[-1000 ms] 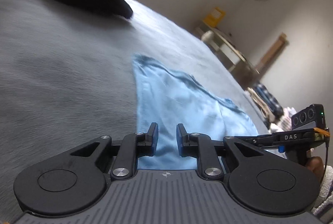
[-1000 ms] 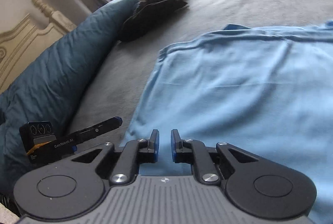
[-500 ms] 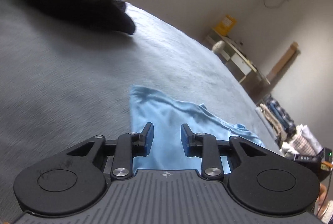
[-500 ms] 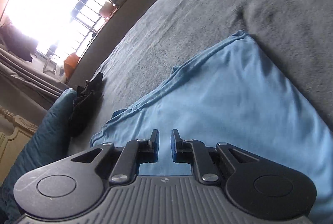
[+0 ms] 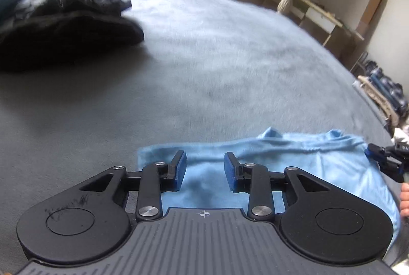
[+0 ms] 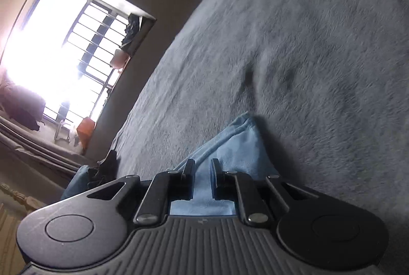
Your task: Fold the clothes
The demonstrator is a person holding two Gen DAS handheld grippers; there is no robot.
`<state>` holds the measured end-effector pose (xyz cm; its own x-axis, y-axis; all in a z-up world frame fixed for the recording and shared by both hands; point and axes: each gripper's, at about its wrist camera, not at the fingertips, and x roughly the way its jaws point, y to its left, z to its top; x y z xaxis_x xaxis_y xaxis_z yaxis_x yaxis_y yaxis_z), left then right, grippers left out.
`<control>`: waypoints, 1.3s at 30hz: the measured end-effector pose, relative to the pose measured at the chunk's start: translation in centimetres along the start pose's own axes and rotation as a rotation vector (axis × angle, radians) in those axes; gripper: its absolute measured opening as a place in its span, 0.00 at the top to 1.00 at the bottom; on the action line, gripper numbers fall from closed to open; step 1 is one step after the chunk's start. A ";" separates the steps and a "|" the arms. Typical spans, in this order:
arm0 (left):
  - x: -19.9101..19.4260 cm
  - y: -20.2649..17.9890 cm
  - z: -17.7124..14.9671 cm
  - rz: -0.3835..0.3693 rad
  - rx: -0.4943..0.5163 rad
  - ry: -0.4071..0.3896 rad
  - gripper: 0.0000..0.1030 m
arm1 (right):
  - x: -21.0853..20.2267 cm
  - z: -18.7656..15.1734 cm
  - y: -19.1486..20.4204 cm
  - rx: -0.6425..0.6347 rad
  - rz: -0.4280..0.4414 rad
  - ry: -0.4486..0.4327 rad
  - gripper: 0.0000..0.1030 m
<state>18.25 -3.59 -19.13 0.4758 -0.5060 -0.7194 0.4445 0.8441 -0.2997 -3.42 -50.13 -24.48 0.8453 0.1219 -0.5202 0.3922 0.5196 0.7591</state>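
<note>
A light blue garment [image 5: 294, 162] is laid flat on the grey bed [image 5: 204, 57], near the edge closest to the left wrist camera. It is spread in a wide, low band, its far edge running roughly straight across, with two small peaks of cloth raised along that edge. Soft creases are seen near its right end. In the right wrist view the same blue cloth [image 6: 230, 147] is seen as a narrow strip ending in a rounded, slightly lifted corner, with a dark shadow cast beside it on the bed [image 6: 306, 45]. A black garment [image 5: 64, 32] is left in a crumpled heap at the far left of the bed, well apart from the blue one.
</note>
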 end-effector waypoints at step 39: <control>-11.6 -6.9 -13.6 -0.097 -0.058 0.107 0.67 | -5.8 -14.5 4.7 0.302 0.067 0.374 0.78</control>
<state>-0.68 -1.10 -17.26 0.3482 -0.5663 -0.7470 0.4381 0.8028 -0.4044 -11.81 -36.13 -23.58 0.7059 0.4707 -0.5293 0.4757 0.2385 0.8466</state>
